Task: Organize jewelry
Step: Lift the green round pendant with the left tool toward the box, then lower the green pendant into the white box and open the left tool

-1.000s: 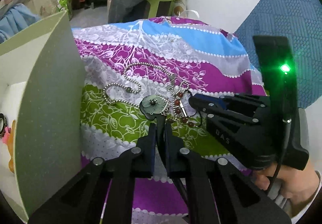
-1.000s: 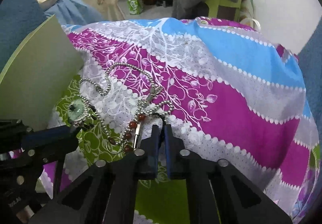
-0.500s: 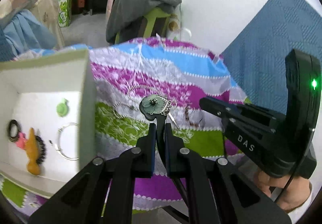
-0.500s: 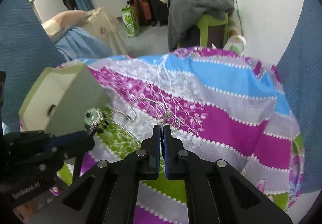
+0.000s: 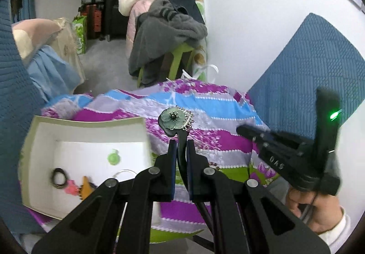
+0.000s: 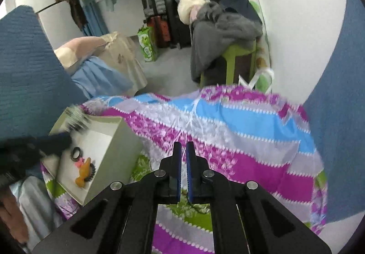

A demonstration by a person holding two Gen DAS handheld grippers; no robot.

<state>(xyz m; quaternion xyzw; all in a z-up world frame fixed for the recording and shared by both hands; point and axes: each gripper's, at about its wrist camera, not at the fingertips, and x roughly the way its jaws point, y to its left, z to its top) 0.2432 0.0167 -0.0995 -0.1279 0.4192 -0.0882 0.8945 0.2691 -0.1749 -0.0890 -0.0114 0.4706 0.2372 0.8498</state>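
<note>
Two tools are lifted above a worktop covered by a striped cloth in purple, blue, grey and green. The left tool is clamped on the dark stem of a hairpin with a pale green flower and a small silver fringe; the flower stands above the fingertips, in the air over the cloth, just right of the box. The right tool has its fingers nearly together, with a thin gap between the blue pads, and I see nothing held there.

Inside the open white box lie a green round piece, a dark ring, a pink piece and an orange piece. A thin silver hoop is partly behind the left tool's body. These small things are blurred, so I cannot tell exactly what each one is.

In the left view the right tool comes in from the right side, with a green light on its body and the hand below. In the right view the left tool is a dark blurred shape over the box, and it hides the hairpin.

Behind the worktop stand a green stool piled with grey clothes, suitcases and a blue quilted panel. Both tool bodies cover the near edge of the cloth.
</note>
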